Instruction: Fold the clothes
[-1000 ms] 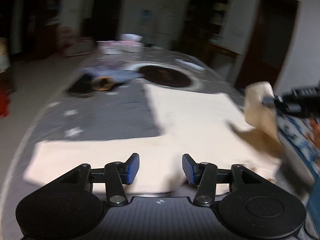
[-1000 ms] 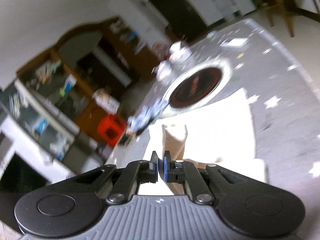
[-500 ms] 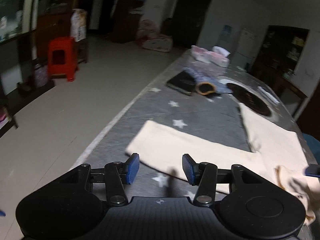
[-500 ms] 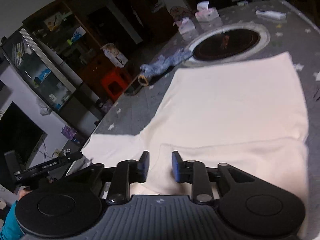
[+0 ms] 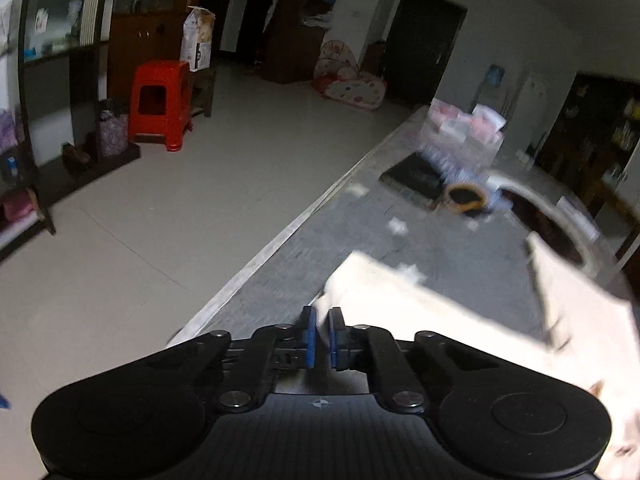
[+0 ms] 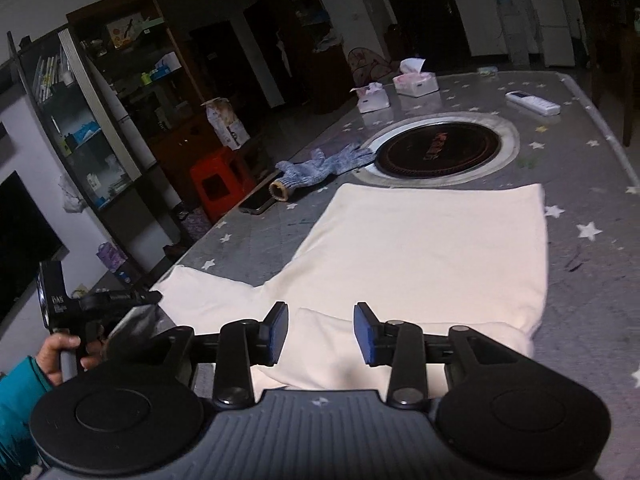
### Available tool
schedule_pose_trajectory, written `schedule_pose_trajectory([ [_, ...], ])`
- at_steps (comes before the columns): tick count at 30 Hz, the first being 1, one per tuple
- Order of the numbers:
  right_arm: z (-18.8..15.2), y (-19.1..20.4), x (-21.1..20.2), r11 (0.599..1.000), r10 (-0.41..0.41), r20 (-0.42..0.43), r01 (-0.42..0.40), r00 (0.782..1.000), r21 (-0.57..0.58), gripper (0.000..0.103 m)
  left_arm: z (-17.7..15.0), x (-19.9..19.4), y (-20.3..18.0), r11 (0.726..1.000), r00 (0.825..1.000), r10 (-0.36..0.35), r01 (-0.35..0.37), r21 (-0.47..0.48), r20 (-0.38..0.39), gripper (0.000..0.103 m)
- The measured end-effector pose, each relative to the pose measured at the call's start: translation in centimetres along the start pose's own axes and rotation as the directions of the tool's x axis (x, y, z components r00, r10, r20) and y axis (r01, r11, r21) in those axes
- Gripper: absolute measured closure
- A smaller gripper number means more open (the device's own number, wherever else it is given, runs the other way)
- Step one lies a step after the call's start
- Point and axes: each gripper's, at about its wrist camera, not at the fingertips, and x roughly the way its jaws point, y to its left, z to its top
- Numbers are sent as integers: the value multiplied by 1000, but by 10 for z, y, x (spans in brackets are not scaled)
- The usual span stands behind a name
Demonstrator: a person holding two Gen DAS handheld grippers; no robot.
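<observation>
The left gripper (image 5: 319, 334) pinches the cream shirt's sleeve (image 5: 400, 304) end – sleeve running toward 2 o'clock – while the right gripper (image 6: 320, 334) hangs spread over the folded sleeve.

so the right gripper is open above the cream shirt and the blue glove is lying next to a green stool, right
Not quite: the stool is red, not green, as the right wrist view shows. The rest holds: the right gripper is open above the cream shirt, and the blue glove lies on the table edge near that stool.
</observation>
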Motion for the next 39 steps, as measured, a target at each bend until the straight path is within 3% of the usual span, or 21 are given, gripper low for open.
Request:
schedule_pose_trajectory([
  [4,-2,-8,-12,999,-36,17,36,999,5,67,21,-22,-33,987,985,-157,155,34,67,97],
  [7,-4,-19,-20,998,-62,33,61,998,27,67,33,-39,-71,952,950,-302,295,87,80,97],
  [10,-5,-29,-29,995,-84,51,81,995,49,67,40,-54,-114,891,894,-441,428,149,71,97],
  [14,-4,-41,-43,992,-116,82,112,990,55,67,33,-67,-176,786,808,-590,573,231,2,97],
  [20,-8,-64,-62,981,-174,115,162,978,106,67,-8,-65,-247,642,698,-697,710,289,-167,97],
  [25,-15,-78,-70,970,-220,110,205,969,130,67,-51,-52,-285,560,635,-704,771,302,-318,97],
  [27,-14,-74,-66,973,-214,104,203,971,108,67,-64,-40,-292,557,630,-685,777,294,-366,96],
  [29,-14,-71,-62,976,-209,97,201,973,85,67,-73,-32,-293,549,607,-676,793,265,-418,95],
  [34,-13,-62,-53,981,-196,79,194,977,29,67,-75,-29,-280,545,611,-659,790,281,-438,92],
  [35,-13,-60,-51,981,-193,76,192,978,18,67,-73,-29,-276,548,616,-656,786,287,-436,92],
  [39,-12,-53,-43,982,-184,61,186,981,-27,67,-57,-23,-247,604,683,-615,729,322,-394,93],
])
